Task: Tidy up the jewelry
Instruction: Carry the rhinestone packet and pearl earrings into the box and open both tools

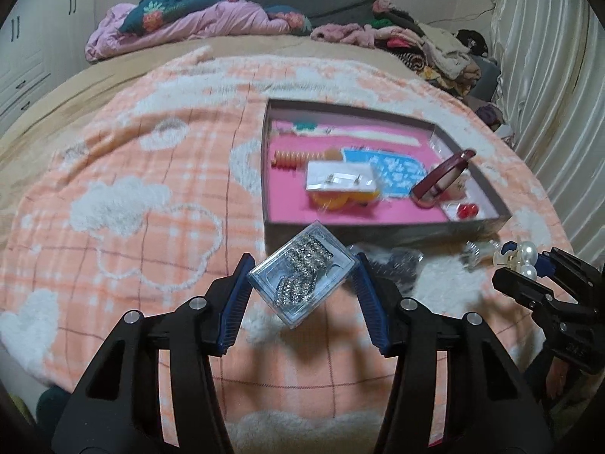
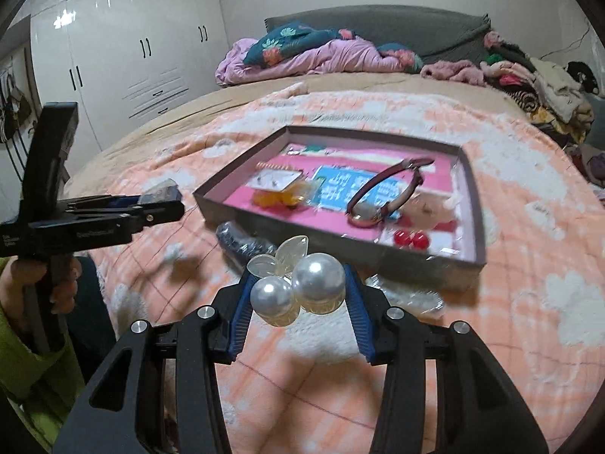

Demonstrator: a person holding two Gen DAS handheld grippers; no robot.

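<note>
My left gripper (image 1: pixel 302 270) is shut on a clear plastic case of sparkly rhinestone jewelry (image 1: pixel 302 268), held tilted above the blanket. My right gripper (image 2: pixel 297 283) is shut on a hair clip with two big white pearls and clear leaves (image 2: pixel 302 283). The same clip (image 1: pixel 527 261) shows at the right edge of the left wrist view, and the left gripper (image 2: pixel 159 200) shows at the left of the right wrist view. Ahead lies a shallow grey box with a pink floor (image 1: pixel 382 232), (image 2: pixel 242 213), holding a red-strapped watch (image 2: pixel 382 193), red bead earrings (image 2: pixel 410 240) and cards of small pieces.
A dark beaded item in a clear bag (image 2: pixel 242 244) lies on the peach-and-white blanket (image 1: pixel 132 189) just in front of the box. Another clear wrapper (image 2: pixel 408 297) lies right of my pearl clip. Bedding and piled clothes (image 1: pixel 435 45) line the far edge; a curtain hangs at right.
</note>
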